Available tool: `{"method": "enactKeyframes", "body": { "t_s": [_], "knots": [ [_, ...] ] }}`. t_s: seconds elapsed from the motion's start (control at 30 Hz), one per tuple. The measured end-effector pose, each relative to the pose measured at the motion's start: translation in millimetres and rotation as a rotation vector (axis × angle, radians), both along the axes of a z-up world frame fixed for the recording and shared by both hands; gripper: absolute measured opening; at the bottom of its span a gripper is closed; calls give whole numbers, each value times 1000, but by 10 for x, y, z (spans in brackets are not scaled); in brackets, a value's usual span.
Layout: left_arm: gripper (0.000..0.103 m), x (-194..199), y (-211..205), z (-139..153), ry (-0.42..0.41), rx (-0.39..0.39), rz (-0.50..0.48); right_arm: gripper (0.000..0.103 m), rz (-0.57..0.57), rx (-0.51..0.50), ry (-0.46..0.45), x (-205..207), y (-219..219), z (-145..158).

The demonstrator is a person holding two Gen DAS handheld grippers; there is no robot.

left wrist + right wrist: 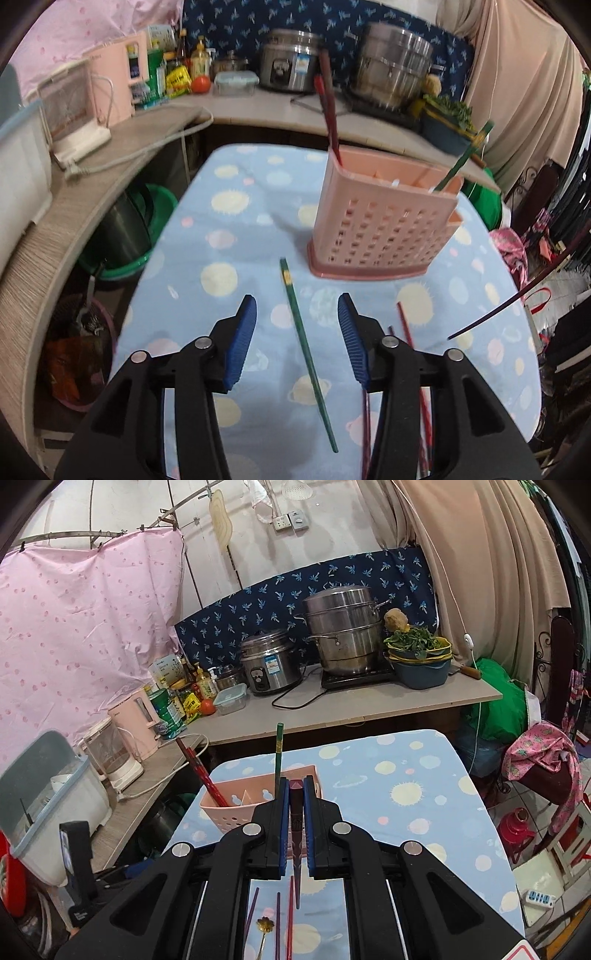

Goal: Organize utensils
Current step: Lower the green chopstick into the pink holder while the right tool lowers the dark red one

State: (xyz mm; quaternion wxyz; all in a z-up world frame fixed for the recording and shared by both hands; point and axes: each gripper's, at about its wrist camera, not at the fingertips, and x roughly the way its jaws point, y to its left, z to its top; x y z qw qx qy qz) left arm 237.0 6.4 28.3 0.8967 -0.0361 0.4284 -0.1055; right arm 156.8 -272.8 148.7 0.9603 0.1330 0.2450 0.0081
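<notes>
A pink perforated utensil caddy [384,221] [236,805] stands on the blue patterned tablecloth [236,229]. Red chopsticks [328,103] [199,771] lean in its left end, and one green chopstick [465,155] [277,760] stands in its right end. Another green chopstick [306,347] lies on the cloth, in line with the gap of my left gripper [298,297], which is open, its pads clear of it. My right gripper [296,782] is shut on a dark maroon chopstick [296,823]. Red chopsticks [406,328] and a gold flower-ended spoon [266,923] lie loose on the cloth.
A counter [369,705] runs behind the table with a rice cooker [267,661], a steel steamer pot [343,631] and a bowl of greens [419,653]. A pink kettle [136,720] and a dish rack [44,801] line the left counter. A green basin [125,229] sits below.
</notes>
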Motion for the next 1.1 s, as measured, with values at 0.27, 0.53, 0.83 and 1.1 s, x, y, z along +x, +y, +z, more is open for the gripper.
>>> {"method": "enactKeyframes", "body": {
  "t_s": [0.27,0.53,0.83,1.1],
  "knots": [
    [44,426,-165,-497,94,10,-7,7,22,-12,21,313,69,-75],
    [41,830,-225,-784,152,12,9,7,32,-11,45,575,82,-183],
    [19,995,-219,-985,194,13,13,7,36,-14,63,723,87,-240],
    [7,961,-177,-967,198,-9,9,7,39,-11,76,729,109,-269]
  ]
}}
